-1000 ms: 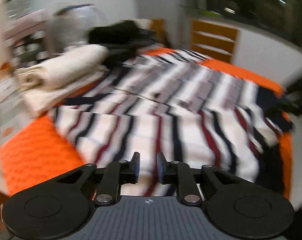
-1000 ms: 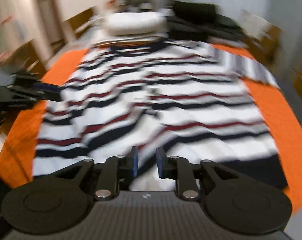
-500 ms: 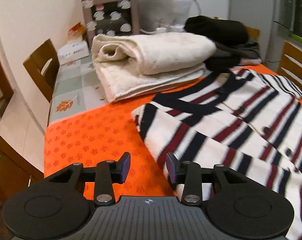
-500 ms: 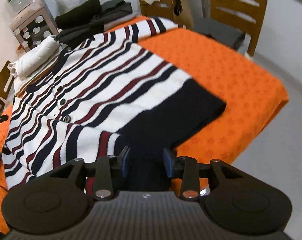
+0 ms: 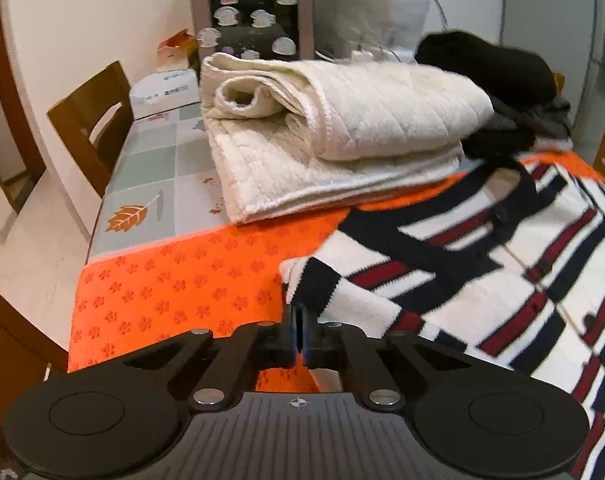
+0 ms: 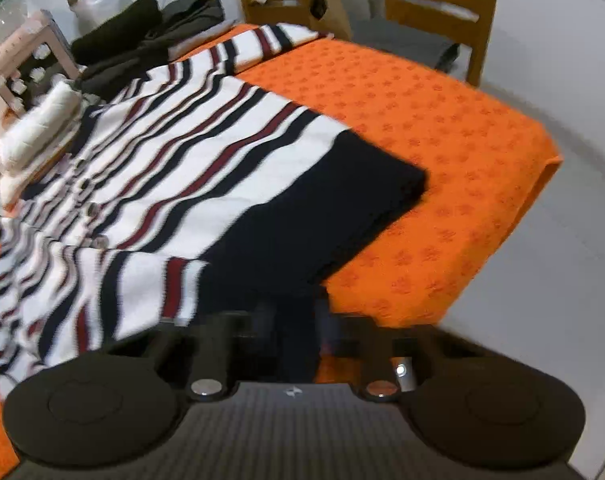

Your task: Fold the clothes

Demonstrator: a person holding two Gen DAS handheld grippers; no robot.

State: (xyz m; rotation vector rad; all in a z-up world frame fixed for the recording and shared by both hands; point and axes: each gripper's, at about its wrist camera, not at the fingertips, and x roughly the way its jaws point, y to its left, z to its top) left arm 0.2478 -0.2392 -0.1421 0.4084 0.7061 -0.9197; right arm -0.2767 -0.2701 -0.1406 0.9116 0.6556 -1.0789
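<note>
Striped cardigan [image 5: 482, 280]: left gripper [image 5: 301, 330] and right gripper [image 6: 296, 334] pinch shoulder and hem; we lift both evenly, keeping the edge taut.

We see a striped cardigan [image 6: 190, 168], white with navy and red bands, lying flat and buttoned, its navy hem just ahead of the right claw [image 6: 296, 320], its shoulder corner at the left claw [image 5: 300, 320].

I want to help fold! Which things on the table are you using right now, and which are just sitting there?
Being used:
- striped cardigan, spread on the orange cloth
- left gripper, shut on its shoulder corner
- right gripper, shut on its dark hem

Just sitting there:
- folded cream blanket
- pile of dark clothes
- wooden chair
- tissue box
</note>
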